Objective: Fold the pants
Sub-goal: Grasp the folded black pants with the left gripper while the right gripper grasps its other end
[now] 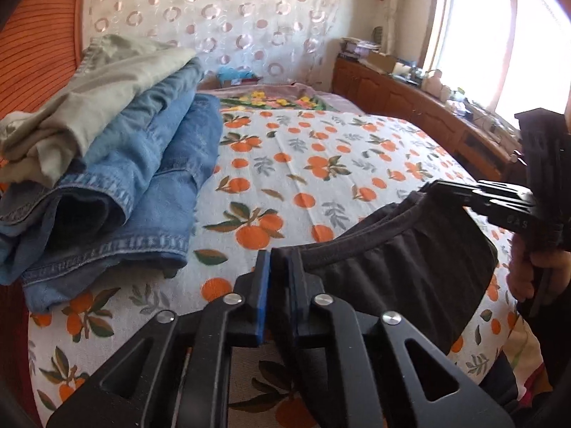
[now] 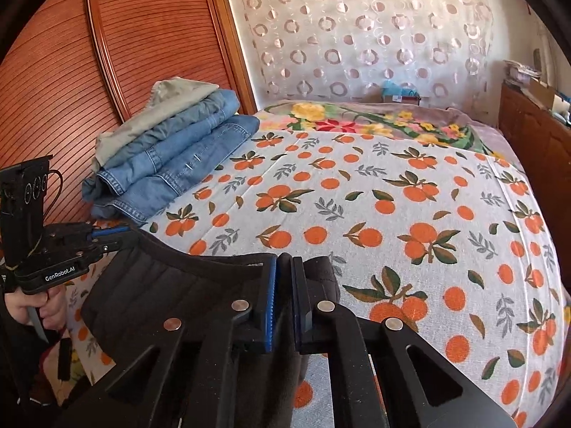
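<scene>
Left gripper [image 1: 275, 267], right gripper [image 2: 283, 271]: jaws clamped on black pants [image 1: 410, 260] waistband.

Black claws [image 1: 280, 285], blue pads [image 2: 269, 306], perhaps ridged.

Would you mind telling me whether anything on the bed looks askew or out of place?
Mostly tidy. The stack of jeans with an olive garment on top leans unevenly, its layers slipping sideways. The dark pants hang between both grippers, as expected.
</scene>
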Action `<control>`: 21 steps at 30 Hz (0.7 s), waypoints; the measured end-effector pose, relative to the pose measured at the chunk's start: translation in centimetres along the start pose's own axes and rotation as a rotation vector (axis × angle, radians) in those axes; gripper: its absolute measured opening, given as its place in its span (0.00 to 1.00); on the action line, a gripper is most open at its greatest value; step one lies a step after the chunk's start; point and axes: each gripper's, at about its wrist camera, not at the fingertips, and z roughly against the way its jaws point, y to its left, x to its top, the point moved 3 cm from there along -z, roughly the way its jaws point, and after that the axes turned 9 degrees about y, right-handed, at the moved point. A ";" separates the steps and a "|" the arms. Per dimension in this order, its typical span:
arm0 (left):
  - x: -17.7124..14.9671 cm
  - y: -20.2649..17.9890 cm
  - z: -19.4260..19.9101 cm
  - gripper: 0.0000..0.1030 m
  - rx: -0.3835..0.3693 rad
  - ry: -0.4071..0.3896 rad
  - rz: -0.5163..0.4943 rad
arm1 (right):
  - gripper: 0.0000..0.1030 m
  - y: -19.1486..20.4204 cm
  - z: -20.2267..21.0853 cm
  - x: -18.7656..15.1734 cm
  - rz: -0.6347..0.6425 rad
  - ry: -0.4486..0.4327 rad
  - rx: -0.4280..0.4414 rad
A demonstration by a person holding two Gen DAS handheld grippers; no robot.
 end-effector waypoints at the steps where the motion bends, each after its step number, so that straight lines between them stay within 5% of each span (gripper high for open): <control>1: 0.0 0.1 0.2 0.11 0.008 0.001 0.008 | 0.12 -0.1 0.2 0.0 -0.006 0.001 -0.010; 6: -1.1 -0.7 2.4 0.29 -0.021 -0.024 0.007 | 0.21 0.2 2.6 -0.6 -0.001 -0.026 -0.007; 10: -2.2 -2.1 3.3 0.44 -0.039 -0.035 -0.026 | 0.42 1.0 3.2 -1.4 0.029 -0.025 -0.001; 21: -2.8 -1.2 -0.3 0.45 0.013 0.076 0.005 | 0.53 -0.5 -0.5 -1.2 -0.017 0.091 -0.034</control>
